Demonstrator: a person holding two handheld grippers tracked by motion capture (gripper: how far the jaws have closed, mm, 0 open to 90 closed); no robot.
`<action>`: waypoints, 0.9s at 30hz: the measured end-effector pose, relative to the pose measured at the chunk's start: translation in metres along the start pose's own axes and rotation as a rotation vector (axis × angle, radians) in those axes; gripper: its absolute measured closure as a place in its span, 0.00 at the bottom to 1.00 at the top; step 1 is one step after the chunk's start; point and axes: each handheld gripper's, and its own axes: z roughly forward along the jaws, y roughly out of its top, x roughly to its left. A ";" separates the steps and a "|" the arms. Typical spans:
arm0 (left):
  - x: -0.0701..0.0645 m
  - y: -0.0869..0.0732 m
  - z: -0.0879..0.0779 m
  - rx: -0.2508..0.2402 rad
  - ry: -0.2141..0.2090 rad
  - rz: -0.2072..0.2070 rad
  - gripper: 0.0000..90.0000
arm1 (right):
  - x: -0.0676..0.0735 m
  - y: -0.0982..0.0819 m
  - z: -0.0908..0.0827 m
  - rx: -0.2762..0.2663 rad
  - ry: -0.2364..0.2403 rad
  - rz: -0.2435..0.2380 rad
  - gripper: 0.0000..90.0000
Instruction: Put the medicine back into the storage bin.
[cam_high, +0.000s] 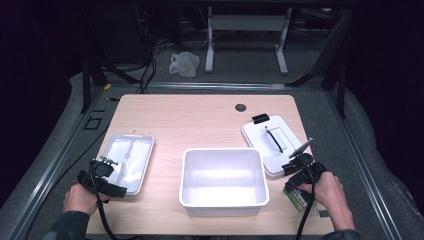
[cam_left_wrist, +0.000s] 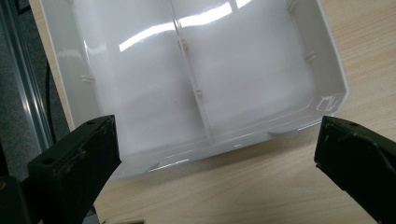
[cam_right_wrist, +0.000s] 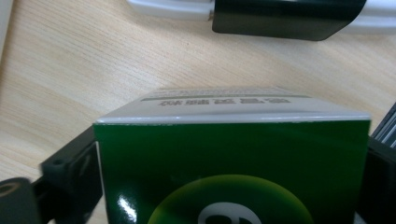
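Note:
A person's right hand holds my right gripper (cam_high: 298, 182) at the table's near right, shut on a green and white box (cam_high: 295, 198). In the right gripper view the green box (cam_right_wrist: 233, 163) sits between both jaws, just above the wood. My left gripper (cam_high: 102, 170) hovers at the near end of a shallow white divided tray (cam_high: 112, 137). Its jaws stand wide open around nothing. In the left gripper view the divided tray (cam_left_wrist: 140, 93) lies just beyond the open left gripper (cam_left_wrist: 217, 135), and both its compartments hold nothing.
A deep white bin (cam_high: 222, 202) with nothing in it stands at the table's (cam_high: 195, 120) near middle. A white lid (cam_high: 272, 142) with a black handle lies at the right, its edge and a dark tab (cam_right_wrist: 285, 18) just past the box. A cable hole (cam_high: 240, 107) is at the back.

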 end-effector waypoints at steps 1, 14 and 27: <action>0.000 0.000 0.000 0.000 0.000 0.000 0.00 | 0.000 0.000 -0.001 0.007 -0.009 0.001 0.14; 0.000 0.000 -0.003 -0.012 -0.007 0.013 0.03 | -0.001 -0.004 -0.008 -0.015 0.037 -0.007 0.18; 0.000 0.001 -0.001 -0.007 -0.025 0.022 0.00 | 0.002 -0.014 -0.045 -0.074 0.004 -0.067 0.19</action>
